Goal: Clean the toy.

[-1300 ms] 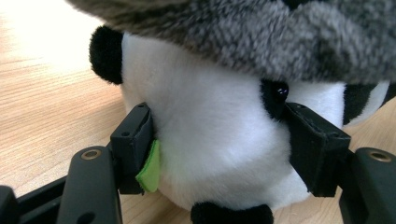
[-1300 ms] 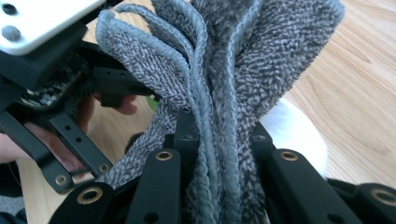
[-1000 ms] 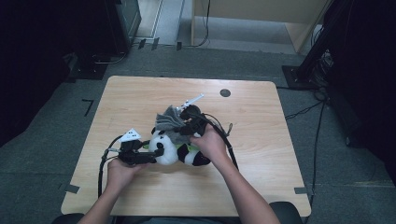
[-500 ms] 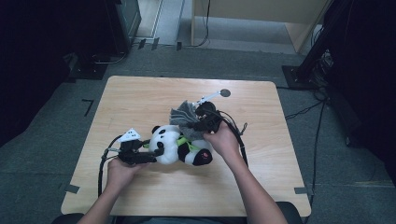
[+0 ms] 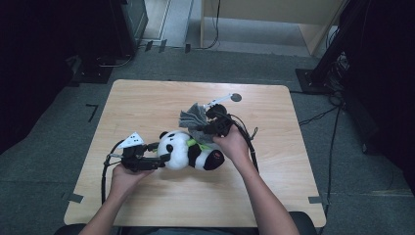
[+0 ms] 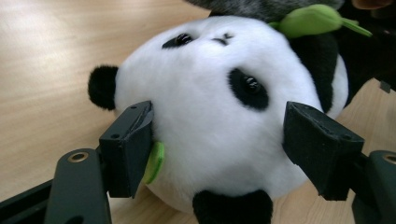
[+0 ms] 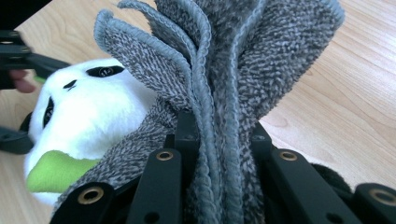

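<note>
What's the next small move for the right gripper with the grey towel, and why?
Probably sweep the grey terry towel along the black-and-white plush panda: the right gripper is shut on its bunched folds, and the left gripper, jaws just opening, brackets the head.

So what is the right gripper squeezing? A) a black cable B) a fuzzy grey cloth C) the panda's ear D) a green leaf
B: in the right gripper view, the right gripper has its black jaws pinched on bunched folds of the grey cloth, beside the panda.
</note>
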`<state>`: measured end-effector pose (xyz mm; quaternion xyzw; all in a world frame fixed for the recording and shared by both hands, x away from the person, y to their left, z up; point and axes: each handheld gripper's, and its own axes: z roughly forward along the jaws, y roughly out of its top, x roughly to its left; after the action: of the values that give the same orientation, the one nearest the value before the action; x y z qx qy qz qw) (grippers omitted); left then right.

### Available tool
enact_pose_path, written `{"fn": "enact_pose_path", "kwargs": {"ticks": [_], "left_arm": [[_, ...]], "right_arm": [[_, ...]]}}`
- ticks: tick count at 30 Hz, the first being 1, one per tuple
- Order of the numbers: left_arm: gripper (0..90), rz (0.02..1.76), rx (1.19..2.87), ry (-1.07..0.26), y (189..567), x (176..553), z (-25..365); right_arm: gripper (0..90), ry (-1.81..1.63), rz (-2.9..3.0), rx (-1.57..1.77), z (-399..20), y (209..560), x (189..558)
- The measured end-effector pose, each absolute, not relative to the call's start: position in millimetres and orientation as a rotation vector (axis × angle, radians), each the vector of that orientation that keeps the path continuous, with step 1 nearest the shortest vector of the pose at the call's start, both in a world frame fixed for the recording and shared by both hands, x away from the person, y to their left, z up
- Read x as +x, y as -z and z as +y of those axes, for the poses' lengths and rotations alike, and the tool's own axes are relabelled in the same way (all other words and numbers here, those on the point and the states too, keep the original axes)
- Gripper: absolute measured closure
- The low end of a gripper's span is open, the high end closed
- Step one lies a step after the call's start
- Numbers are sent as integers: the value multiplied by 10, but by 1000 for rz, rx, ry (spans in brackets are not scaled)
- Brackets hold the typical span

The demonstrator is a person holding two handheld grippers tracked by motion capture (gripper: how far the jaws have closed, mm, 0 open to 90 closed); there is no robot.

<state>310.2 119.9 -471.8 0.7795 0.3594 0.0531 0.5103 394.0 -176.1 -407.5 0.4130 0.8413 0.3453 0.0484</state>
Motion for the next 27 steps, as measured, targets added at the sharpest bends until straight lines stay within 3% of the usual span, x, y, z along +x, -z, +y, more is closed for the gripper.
{"fn": "enact_pose_path", "kwargs": {"ticks": [5,12,23,25,27], "left_arm": [[234,822,1906,-112,4707,3064,1197],[176,769,1937,-220,4816,3059,1092],[68,822,1892,-206,4910,3160,1025],[69,822,1903,-226,4926,3164,1013],[138,811,1918,-257,4938,3143,1023]], "right_arm": [[748,-1074,2554,1287,-1764,4125,4024],[749,-1082,2544,1324,-1768,4161,4091],[751,-1070,2548,1366,-1736,4198,4216],[752,-1076,2549,1370,-1732,4196,4203],[751,-1072,2552,1346,-1722,4186,4182]]}}
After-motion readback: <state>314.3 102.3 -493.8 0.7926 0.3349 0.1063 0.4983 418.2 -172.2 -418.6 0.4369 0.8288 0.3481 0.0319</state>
